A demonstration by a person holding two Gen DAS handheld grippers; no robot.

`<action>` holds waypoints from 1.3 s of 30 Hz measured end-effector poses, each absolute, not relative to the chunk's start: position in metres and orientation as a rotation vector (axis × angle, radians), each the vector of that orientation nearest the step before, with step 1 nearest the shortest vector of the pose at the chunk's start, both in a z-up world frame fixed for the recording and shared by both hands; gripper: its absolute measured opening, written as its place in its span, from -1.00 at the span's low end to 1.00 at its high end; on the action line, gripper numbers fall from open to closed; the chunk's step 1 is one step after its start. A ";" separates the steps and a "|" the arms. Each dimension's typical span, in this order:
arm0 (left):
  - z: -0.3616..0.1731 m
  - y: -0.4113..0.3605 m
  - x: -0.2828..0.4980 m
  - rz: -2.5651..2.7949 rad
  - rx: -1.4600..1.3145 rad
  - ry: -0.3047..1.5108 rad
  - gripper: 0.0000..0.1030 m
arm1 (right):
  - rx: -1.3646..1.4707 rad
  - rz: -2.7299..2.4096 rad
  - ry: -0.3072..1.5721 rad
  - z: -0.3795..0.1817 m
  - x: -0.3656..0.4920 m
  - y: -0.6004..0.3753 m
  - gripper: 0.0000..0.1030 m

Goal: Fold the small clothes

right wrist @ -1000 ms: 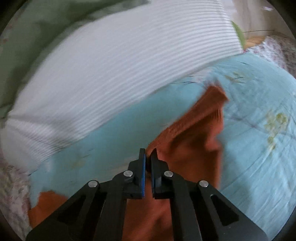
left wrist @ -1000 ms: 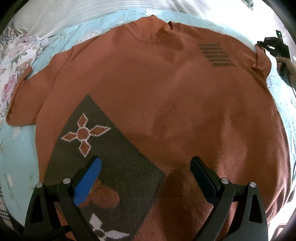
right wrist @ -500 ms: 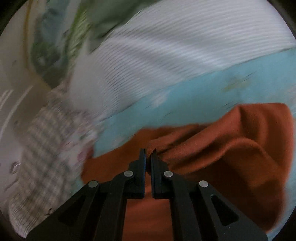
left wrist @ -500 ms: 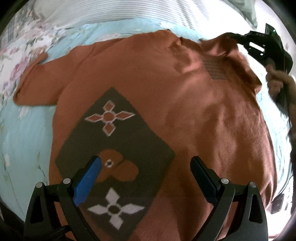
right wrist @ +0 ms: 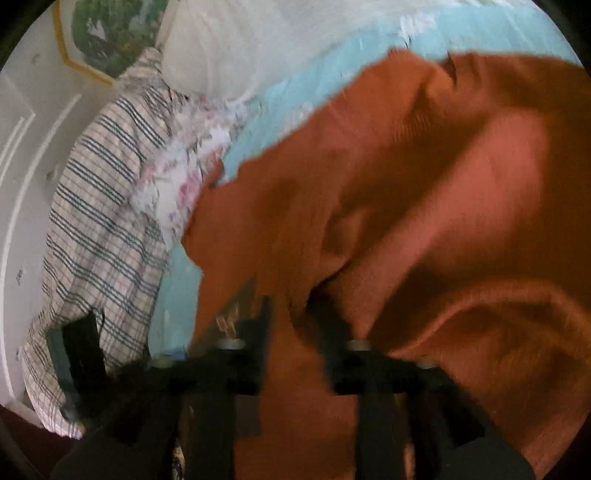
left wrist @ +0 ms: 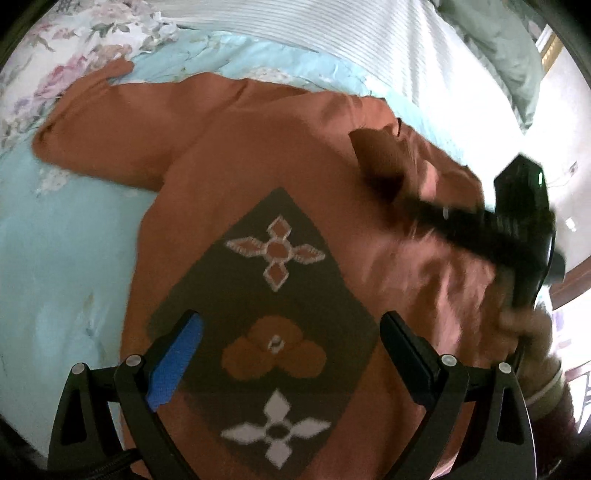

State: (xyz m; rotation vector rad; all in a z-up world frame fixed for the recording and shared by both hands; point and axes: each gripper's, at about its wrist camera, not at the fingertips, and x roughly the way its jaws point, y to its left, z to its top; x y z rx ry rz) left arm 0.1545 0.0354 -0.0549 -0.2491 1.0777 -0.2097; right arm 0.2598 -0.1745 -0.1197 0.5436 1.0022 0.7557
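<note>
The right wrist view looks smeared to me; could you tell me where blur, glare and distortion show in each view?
Right wrist view: motion blur smears the opening right gripper and sweater. Left wrist view: left gripper sharp, fisheye bends the edges, glare whitens the right side.

I count one rust sweater [left wrist: 229, 155] under my left gripper [left wrist: 290, 354]. Two grippers: that one, plus my right gripper [right wrist: 291, 314]. One striped pillow [left wrist: 369, 33] ahead, one green pillow [left wrist: 495, 40] ahead-right, one plaid cloth [right wrist: 96, 221] left of the right gripper.
</note>
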 end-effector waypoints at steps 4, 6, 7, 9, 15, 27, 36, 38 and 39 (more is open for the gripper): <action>-0.046 0.020 0.190 -0.276 -0.262 1.064 0.89 | 0.543 0.725 0.975 -0.120 0.244 -0.194 0.26; -0.038 0.003 0.214 -0.324 -0.263 1.050 0.89 | 0.545 0.678 0.941 -0.116 0.235 -0.214 0.26; -0.036 -0.004 0.223 -0.345 -0.259 1.044 0.89 | 0.544 0.651 0.927 -0.115 0.230 -0.223 0.26; -0.036 -0.018 0.246 -0.368 -0.250 1.047 0.90 | 0.559 0.598 0.904 -0.114 0.221 -0.242 0.26; -0.063 -0.055 0.314 -0.420 -0.308 1.150 0.87 | 0.659 0.498 0.859 -0.119 0.195 -0.285 0.26; -0.085 -0.006 0.295 -0.316 -0.296 1.100 0.23 | 0.689 0.498 0.799 -0.104 0.183 -0.292 0.26; -0.088 -0.032 0.337 -0.499 -0.294 1.092 -0.85 | 0.692 0.478 0.776 -0.094 0.172 -0.291 0.26; -0.083 -0.041 0.335 -0.512 -0.245 1.080 -0.90 | 0.695 0.460 0.769 -0.092 0.171 -0.297 0.26; -0.073 -0.039 0.327 -0.486 -0.208 1.027 -0.91 | 0.697 0.447 0.764 -0.091 0.171 -0.301 0.26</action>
